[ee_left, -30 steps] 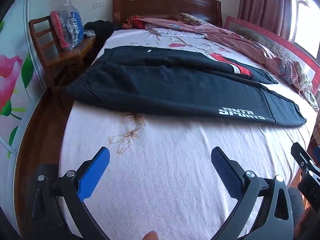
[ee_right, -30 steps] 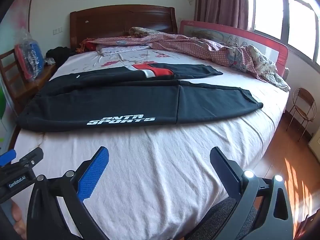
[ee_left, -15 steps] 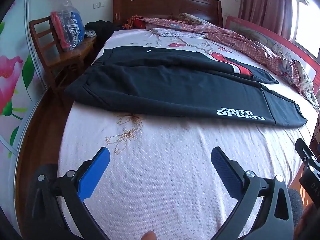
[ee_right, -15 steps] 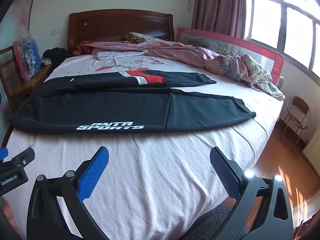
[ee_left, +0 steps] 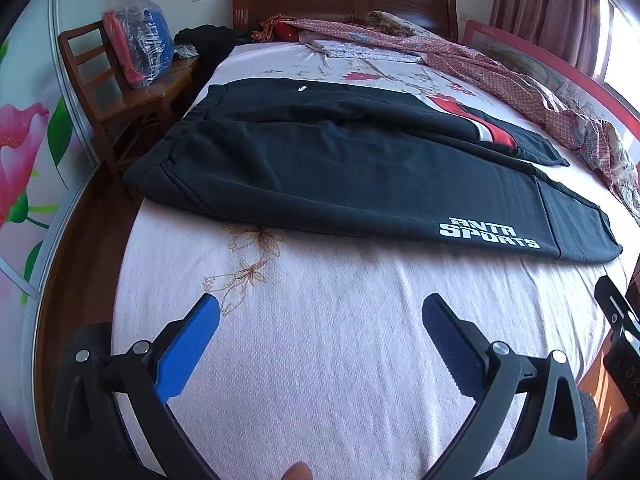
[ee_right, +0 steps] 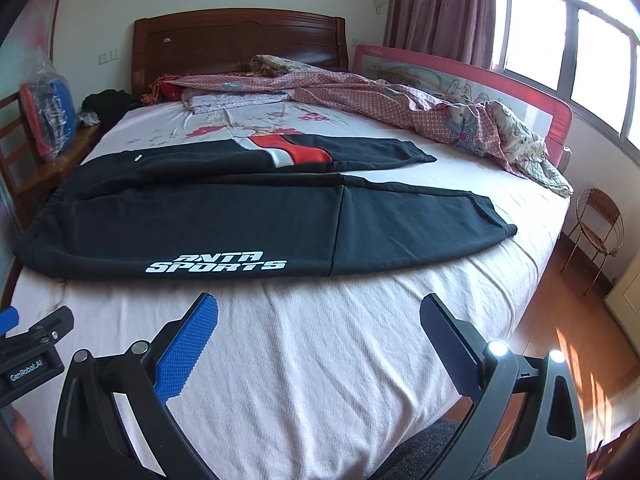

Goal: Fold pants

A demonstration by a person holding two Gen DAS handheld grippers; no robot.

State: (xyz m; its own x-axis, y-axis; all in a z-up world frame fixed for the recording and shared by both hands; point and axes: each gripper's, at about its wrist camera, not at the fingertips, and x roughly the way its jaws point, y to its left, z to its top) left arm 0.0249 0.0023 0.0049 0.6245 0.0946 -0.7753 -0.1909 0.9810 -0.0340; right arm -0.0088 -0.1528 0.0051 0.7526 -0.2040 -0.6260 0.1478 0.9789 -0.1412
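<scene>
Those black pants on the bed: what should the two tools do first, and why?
Probably reach forward to the near edge of the pants. Both the left gripper and right gripper hover over bare sheet, jaws open, holding nothing.

A checked quilt [ee_right: 432,108] lies rumpled beside a red bed rail [ee_right: 560,116].

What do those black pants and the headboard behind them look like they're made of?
The black pants look like a thick knit, perhaps cotton fleece: matte, softly fuzzy, lying in heavy rounded folds, with a flat printed white logo. The headboard appears to be dark reddish wood with a glossy varnish, judging by visible grain and sheen, though veneer can't be ruled out.
</scene>
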